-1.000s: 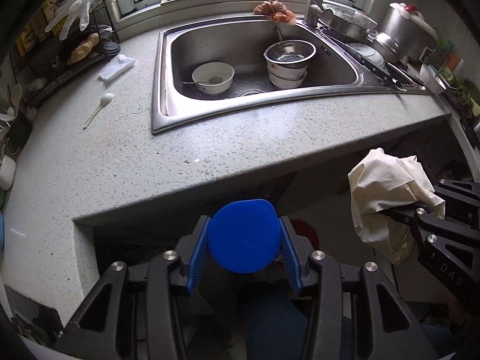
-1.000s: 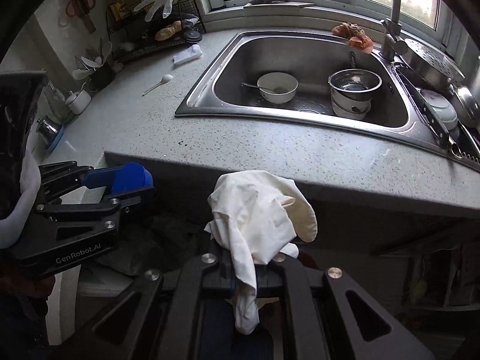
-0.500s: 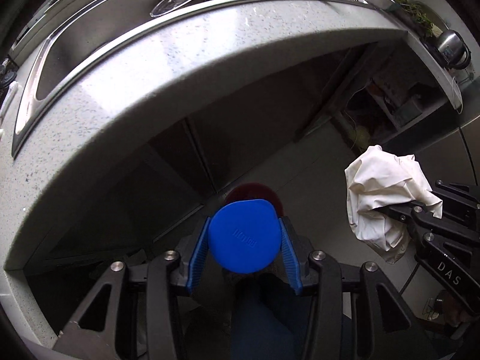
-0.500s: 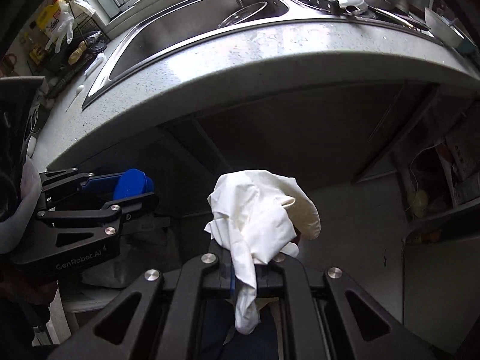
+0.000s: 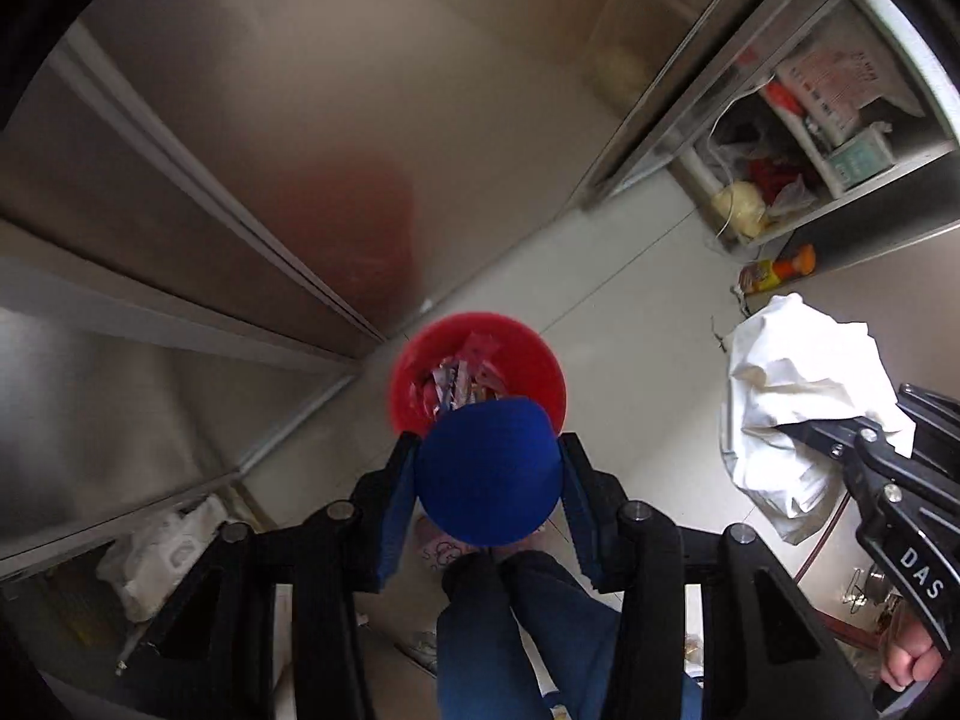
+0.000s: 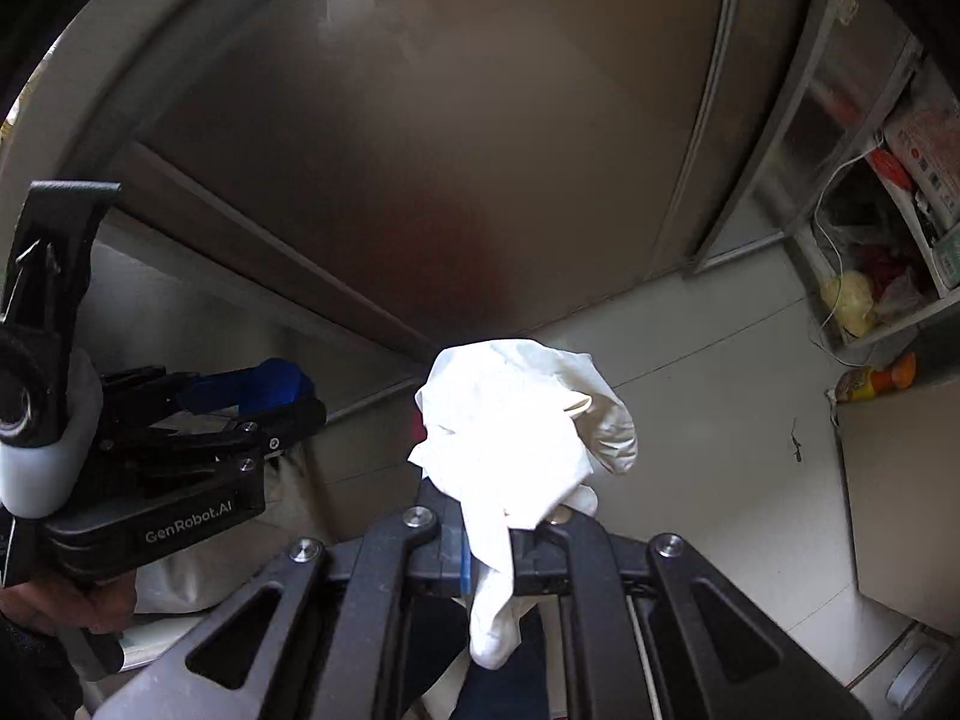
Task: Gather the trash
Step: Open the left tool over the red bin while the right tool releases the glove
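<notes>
A round blue lid (image 5: 489, 471) sits clamped between the blue pads of my left gripper (image 5: 489, 468), which points straight down. Just beyond it on the floor stands a red bin (image 5: 420, 384) with wrappers inside. My right gripper (image 6: 498, 528) is shut on a crumpled white glove (image 6: 516, 420), which hangs over its fingers. In the left wrist view that glove (image 5: 792, 396) and the right gripper (image 5: 840, 438) show at the right, beside the bin. In the right wrist view the left gripper (image 6: 264, 396) with the blue lid (image 6: 273, 381) is at the left.
Steel cabinet doors (image 5: 240, 150) rise behind the bin. An open shelf (image 5: 810, 120) at the right holds bags and packets, with an orange bottle (image 5: 780, 270) on the floor below. A white bag (image 5: 162, 552) lies at lower left. A person's legs in blue trousers (image 5: 528, 630) are below.
Both grippers dropped from worktop height to below its edge and tipped downward. The sink left the view; the red bin and floor came into view. Both grips are unchanged.
</notes>
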Demonstrator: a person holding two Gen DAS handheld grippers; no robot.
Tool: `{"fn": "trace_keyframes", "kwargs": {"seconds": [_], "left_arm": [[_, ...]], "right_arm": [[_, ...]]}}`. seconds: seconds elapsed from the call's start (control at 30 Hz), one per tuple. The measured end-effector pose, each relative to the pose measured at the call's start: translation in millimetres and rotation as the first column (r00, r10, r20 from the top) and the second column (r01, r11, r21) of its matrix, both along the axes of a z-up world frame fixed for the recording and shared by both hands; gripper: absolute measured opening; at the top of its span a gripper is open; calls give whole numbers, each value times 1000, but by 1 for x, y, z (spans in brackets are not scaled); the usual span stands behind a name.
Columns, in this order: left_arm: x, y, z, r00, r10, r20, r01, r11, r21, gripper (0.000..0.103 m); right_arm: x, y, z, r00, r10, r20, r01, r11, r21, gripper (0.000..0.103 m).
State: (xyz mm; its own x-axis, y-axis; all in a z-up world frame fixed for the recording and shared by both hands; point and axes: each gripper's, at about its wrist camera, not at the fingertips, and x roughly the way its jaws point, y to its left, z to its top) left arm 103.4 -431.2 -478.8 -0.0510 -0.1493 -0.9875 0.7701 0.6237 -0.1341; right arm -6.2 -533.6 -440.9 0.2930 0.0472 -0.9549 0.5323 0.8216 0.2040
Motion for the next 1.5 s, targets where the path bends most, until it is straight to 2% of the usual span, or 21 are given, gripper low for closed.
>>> {"fn": "trace_keyframes", "kwargs": {"seconds": [0.2, 0.33, 0.43, 0.67, 0.8, 0.9, 1.1, 1.3, 1.5], "left_arm": [[-8, -19, -65, 999, -53, -1, 53, 999, 10, 43], [-9, -20, -86, 998, -65, -2, 65, 998, -5, 43], [-7, -21, -99, 999, -49, -17, 49, 999, 17, 43], [-5, -19, -106, 998, -44, -42, 44, 999, 7, 43], [-2, -12, -101, 998, -33, -46, 33, 999, -11, 44], [3, -5, -96, 999, -23, -43, 21, 999, -44, 56], [10, 14, -84, 1000, 4, -29, -5, 999, -54, 63], [16, 44, -79, 996, 78, -31, -80, 996, -45, 78], [26, 74, -85, 986, 158, -45, -158, 987, -12, 81]], "right_arm": [[-10, -22, -59, 999, -33, -26, 34, 999, 29, 6], [-19, -32, -80, 998, -47, -36, 48, 998, 37, 6], [-23, -35, -91, 997, -64, -47, 66, 997, 46, 6], [-13, -26, -85, 995, -73, -61, 76, 996, 50, 6], [-8, -16, -83, 996, -60, -62, 63, 997, 45, 6], [-4, -10, -81, 998, -36, -59, 39, 999, 37, 6], [3, 1, -81, 998, 9, -61, -6, 999, 36, 6], [19, 13, -89, 995, 79, -61, -75, 995, 61, 6], [36, 26, -107, 985, 156, -76, -150, 985, 82, 6]]}}
